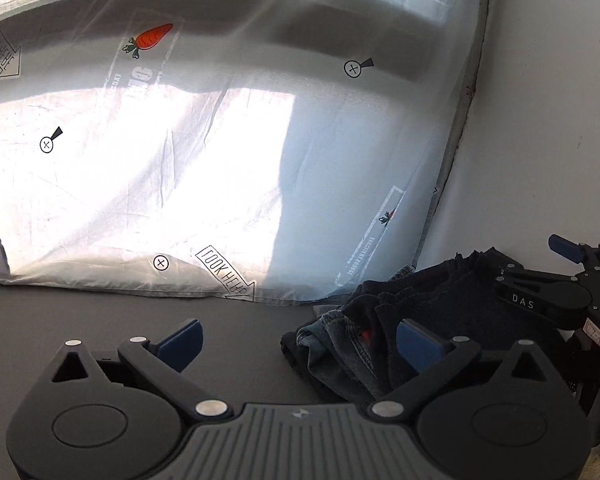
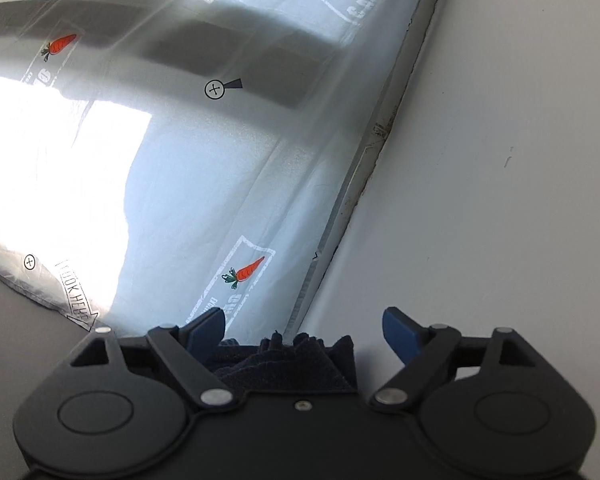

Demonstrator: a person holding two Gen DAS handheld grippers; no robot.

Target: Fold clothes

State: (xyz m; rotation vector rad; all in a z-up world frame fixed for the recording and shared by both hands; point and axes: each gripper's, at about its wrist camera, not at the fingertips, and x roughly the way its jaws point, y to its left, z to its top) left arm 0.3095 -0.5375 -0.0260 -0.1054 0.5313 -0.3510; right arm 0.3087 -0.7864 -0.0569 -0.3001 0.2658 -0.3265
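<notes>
Left gripper [image 1: 298, 342] spread wide, nothing between its blue pads, hovering over the dark grey desk [image 1: 100, 304]. Right beside its right finger lies the bundled clothes [image 1: 384, 320], dark denim and black fabric, at the near right against the white wall [image 1: 540, 120]. Right gripper [image 2: 304, 330] also spread, jaws empty, with the black fabric just below them. Further back, a pale printed sheet [image 1: 180, 160] with carrots, sunlit.
</notes>
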